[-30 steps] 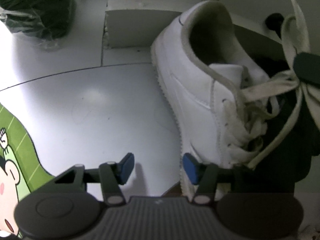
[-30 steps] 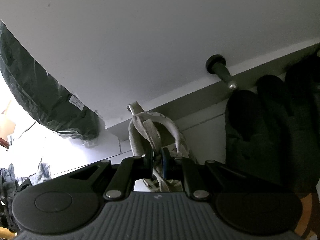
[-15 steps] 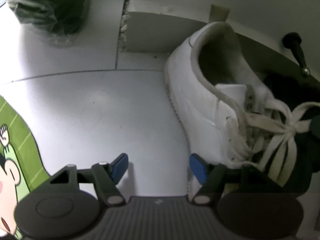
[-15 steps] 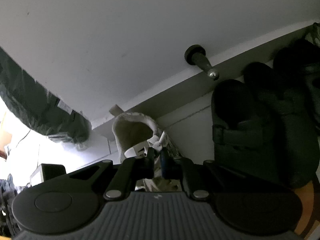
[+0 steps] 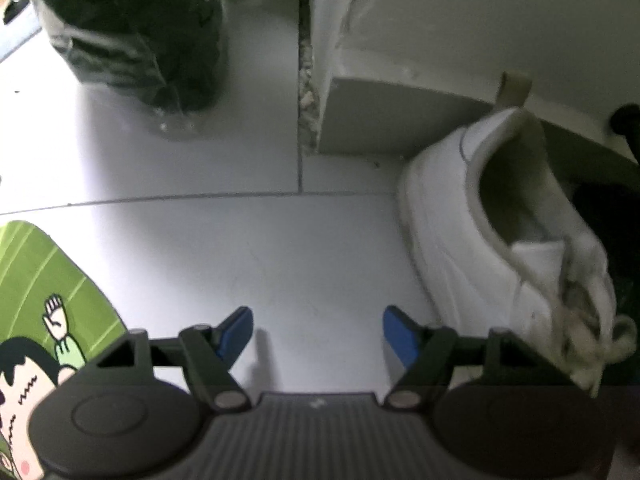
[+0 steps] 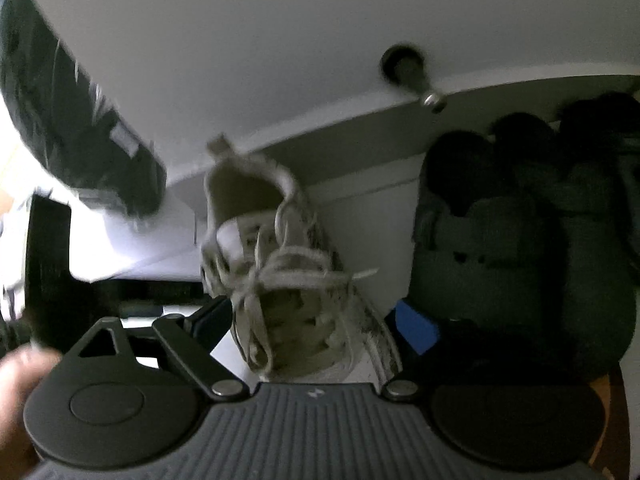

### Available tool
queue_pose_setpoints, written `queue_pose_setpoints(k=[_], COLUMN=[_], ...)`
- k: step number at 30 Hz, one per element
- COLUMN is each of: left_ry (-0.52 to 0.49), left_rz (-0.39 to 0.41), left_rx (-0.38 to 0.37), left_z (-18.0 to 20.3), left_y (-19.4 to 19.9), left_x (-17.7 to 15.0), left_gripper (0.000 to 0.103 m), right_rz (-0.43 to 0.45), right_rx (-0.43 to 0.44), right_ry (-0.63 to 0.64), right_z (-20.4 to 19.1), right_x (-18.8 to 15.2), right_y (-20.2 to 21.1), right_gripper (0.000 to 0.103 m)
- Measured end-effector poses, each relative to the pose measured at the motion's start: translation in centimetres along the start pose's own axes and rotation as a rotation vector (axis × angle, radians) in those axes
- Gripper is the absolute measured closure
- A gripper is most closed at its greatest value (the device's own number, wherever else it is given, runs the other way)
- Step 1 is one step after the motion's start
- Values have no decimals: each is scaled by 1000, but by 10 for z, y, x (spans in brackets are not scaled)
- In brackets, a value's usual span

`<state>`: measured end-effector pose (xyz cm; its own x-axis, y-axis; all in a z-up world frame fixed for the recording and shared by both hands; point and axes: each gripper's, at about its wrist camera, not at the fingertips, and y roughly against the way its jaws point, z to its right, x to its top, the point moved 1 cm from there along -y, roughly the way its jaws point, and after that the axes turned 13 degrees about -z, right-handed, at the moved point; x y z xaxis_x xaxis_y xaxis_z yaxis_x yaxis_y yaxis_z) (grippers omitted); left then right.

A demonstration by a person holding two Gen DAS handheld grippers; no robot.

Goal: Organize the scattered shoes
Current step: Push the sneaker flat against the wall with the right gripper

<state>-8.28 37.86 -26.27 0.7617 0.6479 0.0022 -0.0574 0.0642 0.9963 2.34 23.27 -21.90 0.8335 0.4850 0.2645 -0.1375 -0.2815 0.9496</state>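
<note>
A white lace-up sneaker (image 5: 480,240) stands on the grey floor tiles against the base of a white cabinet, heel toward the cabinet. My left gripper (image 5: 318,334) hovers over bare floor just left of it, jaws opening, nothing between them. In the right wrist view the same sneaker (image 6: 296,320) sits between the fingers of my right gripper (image 6: 314,322), whose jaws are opening wide. Its blue pads stand clear of the shoe's sides, and the loose laces (image 6: 280,268) lie free on top. Dark sandals (image 6: 480,260) are lined up to the sneaker's right.
A green cartoon mat (image 5: 44,280) lies at the left. A dark plastic-wrapped bundle (image 5: 132,40) stands beyond it by the cabinet corner (image 5: 360,112). A black door stopper (image 6: 408,68) juts from the cabinet above the shoes. A hand (image 6: 16,372) shows at the lower left.
My right gripper has let go of the laces, opened wide and sunk over the sneaker. The left gripper's jaws have spread wider and the sneaker now sits further right in its view.
</note>
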Motion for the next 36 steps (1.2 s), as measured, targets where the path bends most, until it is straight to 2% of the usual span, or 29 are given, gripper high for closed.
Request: queue_pose_setpoints(k=[3,6,10,13,15,17,19,26,28,32,36], left_ry=[53,142,98,95,84,56,38,-28,-26,-16,-9], left_rz=[17,5,9,32,36,37,35,21,16,6,15], left_rx=[-25,-23,-29,-33,-39,-55,-69,-108,-120,-150,-151], left_z=[10,4,-12,-5,0,6,10,28,32,38,40], left_y=[2,-3,1,4,7,10,13,22,24,29,36], left_x=[0,-7,-13,-24,-31,-36,-40,-57,-60,-65,-78], left_gripper=[29,29,30,36,42,52,56,57,62,62,62], right_rz=[-22,-35,-63,-104,-107,-104,-111,-120,-106,-95,-115], right_rx=[-51,-76,-144,-173,-208,-214,-217,-231,-243,-281,-265], right_ry=[123,216,295,305,327,325,324,184,167,222,240], right_z=[-13,-25,-37,-37,-38,-36,-37,-29,-29,-36,-31], right_x=[0,1,3,1,-2,-4,-3,-4,-5,0,4], right_y=[-14,-27,-45,-63,-68,-67,-65,-60,-58,-58,-58], right_gripper=[8,6,3,0,7,10,13,14,14,15,14])
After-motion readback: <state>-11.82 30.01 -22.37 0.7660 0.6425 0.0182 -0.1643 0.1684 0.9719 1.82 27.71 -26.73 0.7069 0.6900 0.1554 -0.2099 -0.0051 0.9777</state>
